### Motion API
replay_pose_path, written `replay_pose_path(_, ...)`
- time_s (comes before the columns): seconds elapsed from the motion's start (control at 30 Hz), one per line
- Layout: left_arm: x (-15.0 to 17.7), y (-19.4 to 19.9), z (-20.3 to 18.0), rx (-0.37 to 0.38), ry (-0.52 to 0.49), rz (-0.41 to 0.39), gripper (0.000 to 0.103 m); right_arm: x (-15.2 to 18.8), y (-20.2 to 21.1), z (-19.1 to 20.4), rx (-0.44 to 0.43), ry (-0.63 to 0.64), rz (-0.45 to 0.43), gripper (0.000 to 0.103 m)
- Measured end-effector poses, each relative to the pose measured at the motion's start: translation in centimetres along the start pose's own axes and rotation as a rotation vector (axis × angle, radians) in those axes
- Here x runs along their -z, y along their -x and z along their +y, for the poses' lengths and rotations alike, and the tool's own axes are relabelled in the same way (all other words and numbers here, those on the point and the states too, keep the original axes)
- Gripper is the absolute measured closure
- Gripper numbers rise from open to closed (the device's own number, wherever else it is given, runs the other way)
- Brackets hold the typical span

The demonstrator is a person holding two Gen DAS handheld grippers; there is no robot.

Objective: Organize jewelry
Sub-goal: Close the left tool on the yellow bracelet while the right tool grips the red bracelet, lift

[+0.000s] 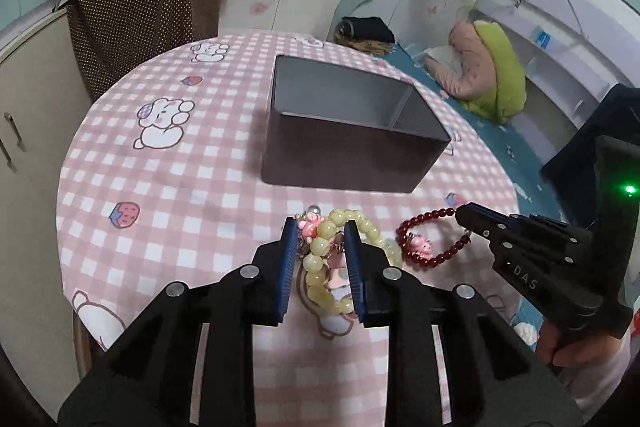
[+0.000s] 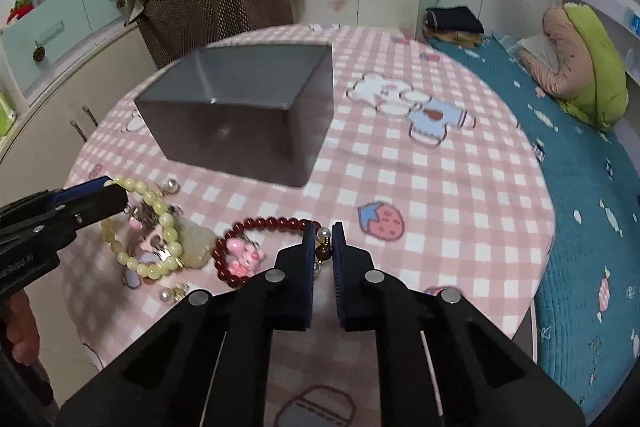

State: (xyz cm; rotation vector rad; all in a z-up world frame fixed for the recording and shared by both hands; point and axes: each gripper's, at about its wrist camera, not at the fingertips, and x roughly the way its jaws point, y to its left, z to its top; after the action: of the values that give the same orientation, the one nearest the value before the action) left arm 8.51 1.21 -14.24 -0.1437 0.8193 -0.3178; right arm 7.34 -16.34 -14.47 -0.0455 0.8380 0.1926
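Observation:
A pale yellow bead bracelet [image 1: 320, 247] [image 2: 160, 227] lies on the pink checked table. My left gripper [image 1: 321, 231] [image 2: 108, 193] is down over it, its jaws astride the bracelet's left arc, apart from the beads. A dark red bead bracelet [image 1: 432, 227] [image 2: 256, 227] with a pink charm [image 2: 242, 253] lies to the right. My right gripper [image 2: 323, 233] [image 1: 460, 213] has its jaws closed narrowly around that bracelet's right end with a pearl bead. A grey open box [image 1: 344, 135] [image 2: 240, 111] stands behind both.
Small pearl earrings [image 2: 172, 185] and loose charms [image 2: 172, 293] lie around the yellow bracelet. A brown dotted bag [image 1: 140, 11] stands behind the table. A teal bed [image 2: 580, 187] with a green and pink cushion [image 2: 580, 67] is to the right.

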Motion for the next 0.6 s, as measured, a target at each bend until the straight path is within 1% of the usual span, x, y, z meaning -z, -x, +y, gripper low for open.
replay_pose_path(0.1, 0.1, -0.2, 0.1, -0.007, -0.003, 0.008, 0.078, -0.5, 0.7, 0.1, -0.010, 0.005, -0.024, 0.095)
replay_pose_path(0.2, 0.6, -1.2, 0.3, -0.033, -0.012, 0.052, 0.077, -0.6, 0.6, 0.2, -0.006, 0.012, -0.025, 0.095)
replay_pose_path(0.23, 0.9, -1.6, 0.3, -0.054, -0.015, 0.076, 0.075, -0.5, 0.5, 0.3, -0.005, 0.015, -0.019, 0.095)
replay_pose_path(0.3, 1.5, -2.1, 0.4, -0.091, -0.020, 0.099, 0.060, -0.3, 0.2, 0.2, -0.004, 0.010, -0.007, 0.095)
replay_pose_path(0.37, 1.9, -2.1, 0.5, -0.093, -0.023, 0.122, 0.059, 0.0, -0.1, 0.1, -0.006, 0.010, 0.006, 0.095)
replay_pose_path(0.43, 2.2, -2.0, 0.2, -0.127, -0.046, 0.136, 0.059, 0.4, -0.4, 0.0, 0.002, 0.013, 0.019, 0.095)
replay_pose_path(0.47, 2.2, -1.9, 0.2, -0.134, -0.047, 0.138, 0.065, 0.6, -0.7, -0.1, 0.003, 0.010, 0.031, 0.095)
replay_pose_path(0.5, 2.3, -2.0, 0.2, -0.138, -0.051, 0.136, 0.085, 0.7, -0.9, -0.1, 0.000, 0.008, 0.041, 0.095)
replay_pose_path(0.53, 2.3, -2.1, 0.2, -0.143, -0.062, 0.136, 0.092, 0.9, -1.3, -0.2, -0.001, 0.010, 0.058, 0.095)
replay_pose_path(0.6, 2.4, -2.1, 0.4, -0.141, -0.064, 0.132, 0.094, 1.3, -1.6, -0.1, 0.016, 0.014, 0.064, 0.094)
